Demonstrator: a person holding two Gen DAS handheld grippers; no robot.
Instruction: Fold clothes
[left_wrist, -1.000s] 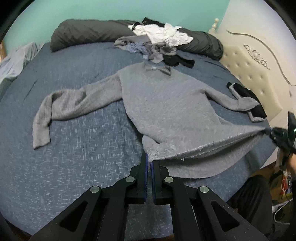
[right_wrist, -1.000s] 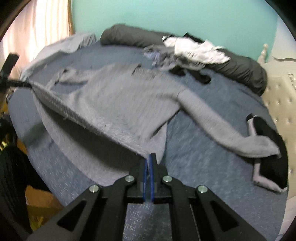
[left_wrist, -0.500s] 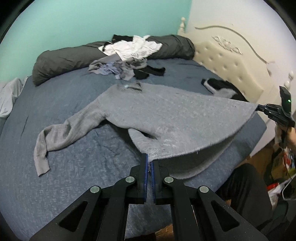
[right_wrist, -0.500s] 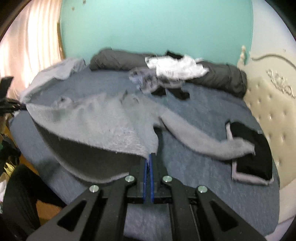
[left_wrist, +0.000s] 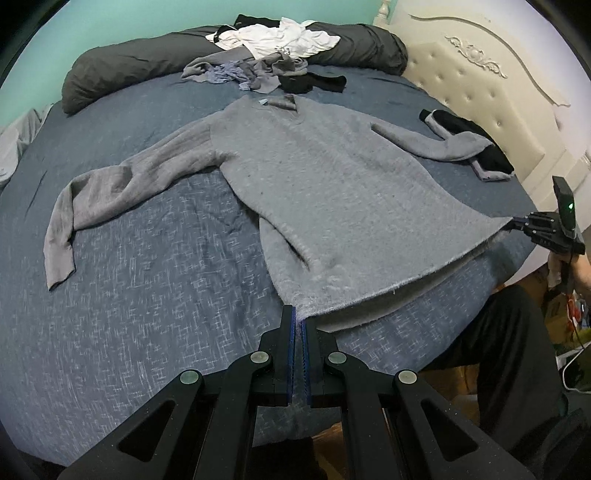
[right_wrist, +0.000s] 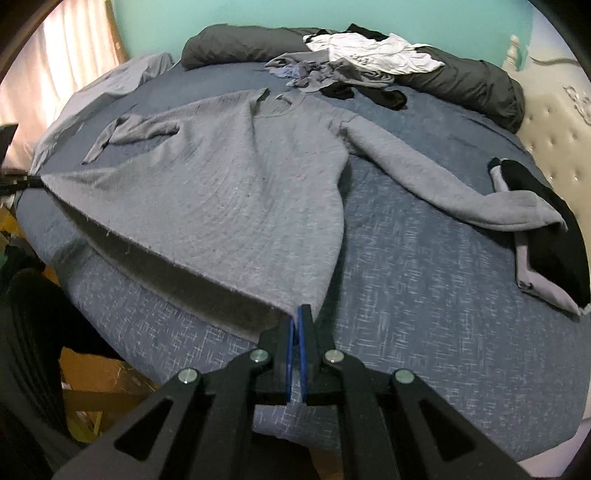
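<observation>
Your left gripper (left_wrist: 298, 320) and right gripper (right_wrist: 295, 314) are each clamped on one bottom corner of the fuzzy grey knit sweater (left_wrist: 325, 192), so its hem hangs taut between your hands over the near edge of the blue woven bedspread (left_wrist: 147, 295). The sweater's long axis runs straight away from you, collar nearest the long dark grey bolster (left_wrist: 122, 66), both sleeves spread sideways. Neither hand is nearer. I see no containers; unfolded clothes lie heaped against that bolster
</observation>
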